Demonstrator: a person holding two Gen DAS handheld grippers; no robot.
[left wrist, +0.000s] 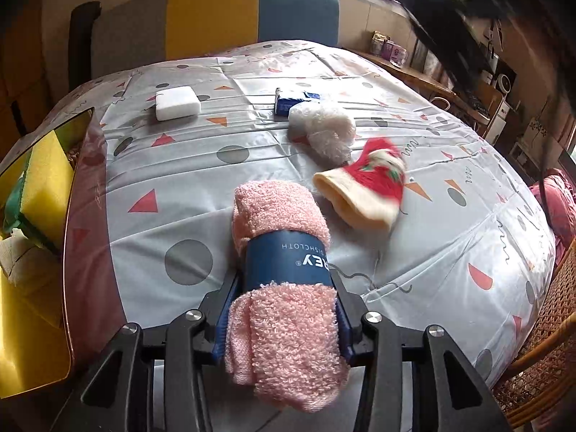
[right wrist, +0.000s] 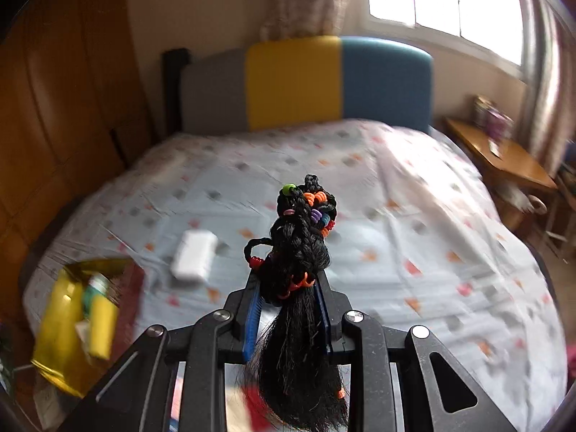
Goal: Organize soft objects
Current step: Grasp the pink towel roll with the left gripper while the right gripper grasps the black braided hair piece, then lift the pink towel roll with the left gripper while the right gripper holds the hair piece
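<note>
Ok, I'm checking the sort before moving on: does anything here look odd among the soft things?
Yes: the right tool is shut on a black braided hairpiece with coloured bands, unlike the cloths and sponges.

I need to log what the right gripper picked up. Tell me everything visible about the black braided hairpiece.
The black braided hairpiece is a bundle of dark, synthetic-looking hair, plaited at the top and loose at the bottom. Small coloured elastic coils, orange, purple, blue, red and a green bead, sit along the braids, and a thin loop sticks out to its left. It stands roughly upright, clamped between the blue pads of the right gripper, held above the patterned bed cover, its loose tail hanging down past the jaws.
</note>
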